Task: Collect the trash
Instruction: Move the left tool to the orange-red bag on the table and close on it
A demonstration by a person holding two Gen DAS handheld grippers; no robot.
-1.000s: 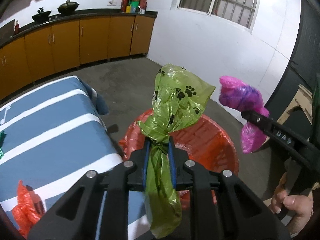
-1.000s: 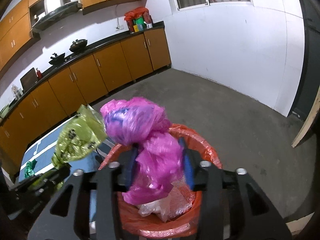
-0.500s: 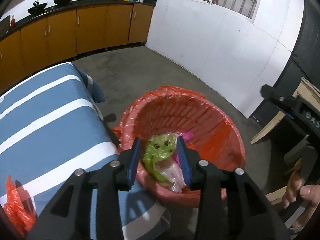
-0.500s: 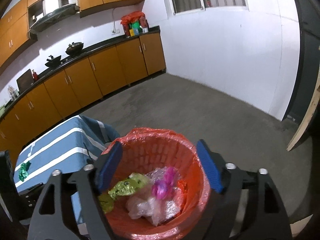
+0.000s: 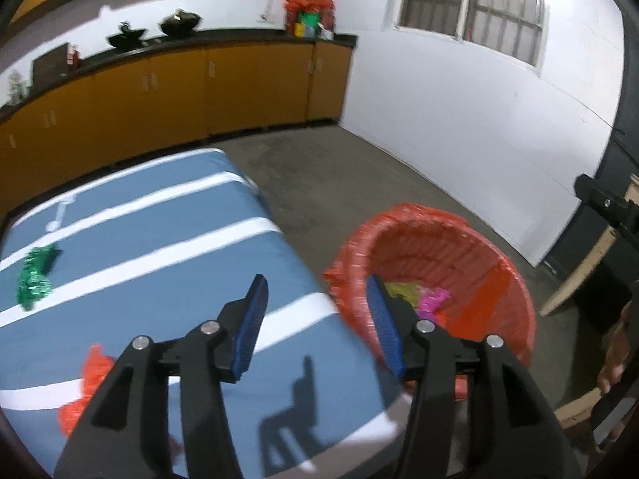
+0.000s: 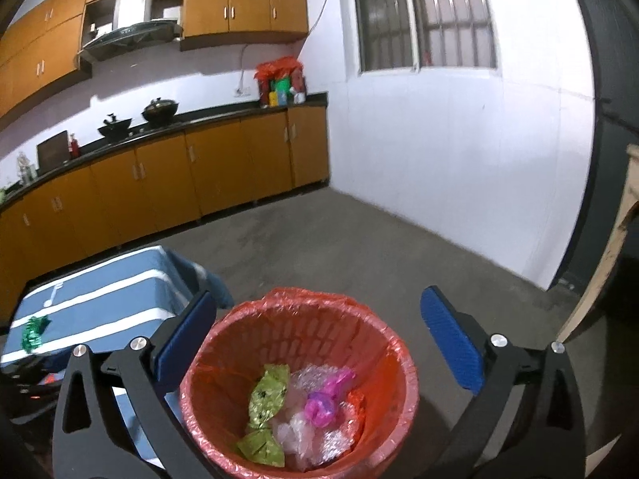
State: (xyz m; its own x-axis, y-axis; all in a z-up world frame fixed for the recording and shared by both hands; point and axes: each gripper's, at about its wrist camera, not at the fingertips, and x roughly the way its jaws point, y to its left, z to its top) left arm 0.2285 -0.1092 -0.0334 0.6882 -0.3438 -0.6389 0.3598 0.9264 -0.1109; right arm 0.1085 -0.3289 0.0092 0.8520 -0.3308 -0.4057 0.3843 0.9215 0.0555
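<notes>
A red-lined trash basket [image 6: 395, 343] stands on the floor beside the table; it also shows in the left wrist view [image 5: 515, 279]. Inside lie the green paw-print bag [image 6: 267, 395], the pink bag [image 6: 323, 399] and clear plastic wrap. My right gripper [image 6: 319, 343] is open and empty above the basket. My left gripper [image 5: 315, 319] is open and empty over the table's right edge. A green crumpled wrapper [image 5: 36, 275] and a red plastic bag [image 5: 86, 391] lie on the blue striped tablecloth [image 5: 159, 263].
Orange kitchen cabinets [image 6: 199, 171] with a dark counter run along the back wall. A white wall [image 6: 459, 159] stands behind the basket. A wooden board [image 6: 607, 255] leans at the right. Grey concrete floor [image 6: 359, 247] lies between.
Both grippers let go of their bags, which now lie in the basket. Both jaws opened wide. My left gripper swung left from over the basket toward the table.
</notes>
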